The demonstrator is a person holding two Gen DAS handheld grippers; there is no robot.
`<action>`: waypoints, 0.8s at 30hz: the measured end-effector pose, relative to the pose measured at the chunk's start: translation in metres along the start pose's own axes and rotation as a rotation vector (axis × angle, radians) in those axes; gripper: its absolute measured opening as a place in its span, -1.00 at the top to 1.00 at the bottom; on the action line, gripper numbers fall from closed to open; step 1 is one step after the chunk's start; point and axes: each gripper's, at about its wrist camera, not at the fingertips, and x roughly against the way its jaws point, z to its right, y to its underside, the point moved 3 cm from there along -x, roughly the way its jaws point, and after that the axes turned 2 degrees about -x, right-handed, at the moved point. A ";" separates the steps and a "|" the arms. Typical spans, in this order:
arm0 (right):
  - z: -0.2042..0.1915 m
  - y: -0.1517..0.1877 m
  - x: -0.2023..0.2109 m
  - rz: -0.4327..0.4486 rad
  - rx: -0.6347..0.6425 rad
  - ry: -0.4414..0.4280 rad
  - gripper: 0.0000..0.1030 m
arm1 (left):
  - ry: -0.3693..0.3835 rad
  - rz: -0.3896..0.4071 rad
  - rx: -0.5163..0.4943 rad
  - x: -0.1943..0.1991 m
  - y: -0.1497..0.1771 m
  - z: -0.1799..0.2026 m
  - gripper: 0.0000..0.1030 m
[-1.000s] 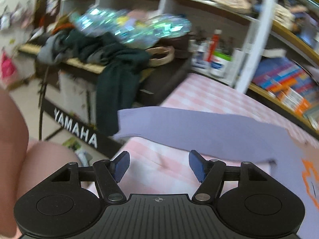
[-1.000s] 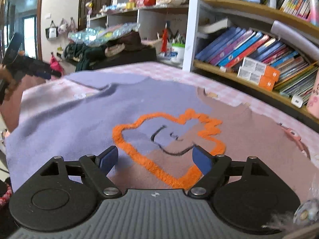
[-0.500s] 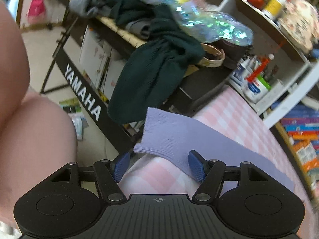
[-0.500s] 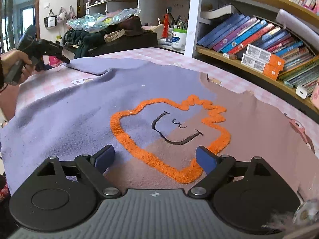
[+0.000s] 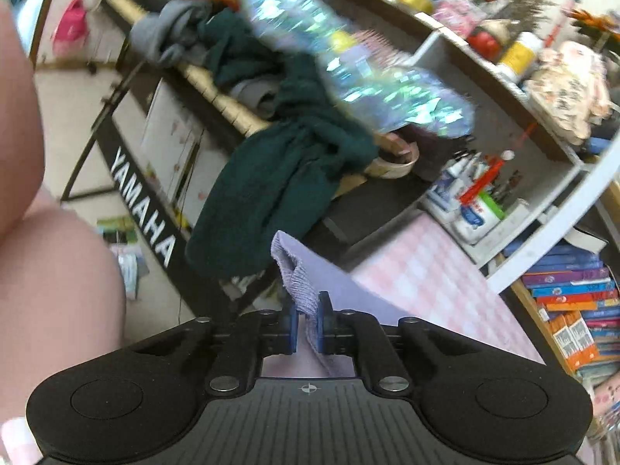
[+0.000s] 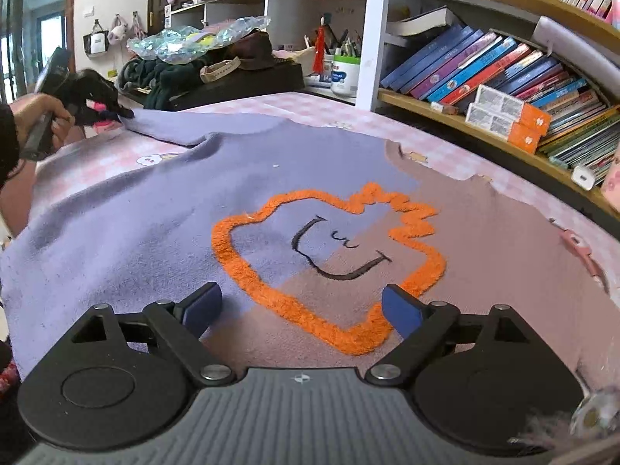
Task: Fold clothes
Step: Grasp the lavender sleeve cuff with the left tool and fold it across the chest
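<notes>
A sweater [image 6: 162, 217], lilac on one half and dusty pink on the other with an orange outlined figure [image 6: 329, 259], lies flat on the pink checked table cover [image 6: 294, 106]. Its lilac sleeve [image 5: 348, 290] stretches to the table's left end. My left gripper [image 5: 307, 327] is shut on the ribbed sleeve cuff [image 5: 298, 290], which bunches up between the blue pads. In the right wrist view that left gripper [image 6: 112, 116] sits at the far left, held by a hand. My right gripper [image 6: 300, 308] hovers open over the sweater's lower front, nothing between its fingers.
A Yamaha keyboard [image 5: 147, 217] piled with dark green clothes [image 5: 294, 170] and shiny plastic stands beyond the table's left end. Bookshelves [image 6: 503, 77] line the far side, with a pen cup [image 6: 345, 73] at the corner. A person's leg [image 5: 50, 283] is at the left.
My left gripper has closed on the sleeve cuff, which was lying flat between open fingers half a second ago. The right gripper has stayed open over the sweater, barely shifting.
</notes>
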 end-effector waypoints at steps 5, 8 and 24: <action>0.020 0.011 0.031 0.032 -0.064 0.051 -0.72 | 0.085 0.072 -0.104 0.031 -0.013 0.039 0.85; 0.035 0.024 0.054 0.045 -0.130 0.083 -0.65 | 0.163 0.102 -0.160 0.048 -0.017 0.075 0.85; 0.035 0.076 0.096 0.050 -0.217 0.156 0.50 | 0.472 0.050 -0.479 0.065 0.039 0.293 0.85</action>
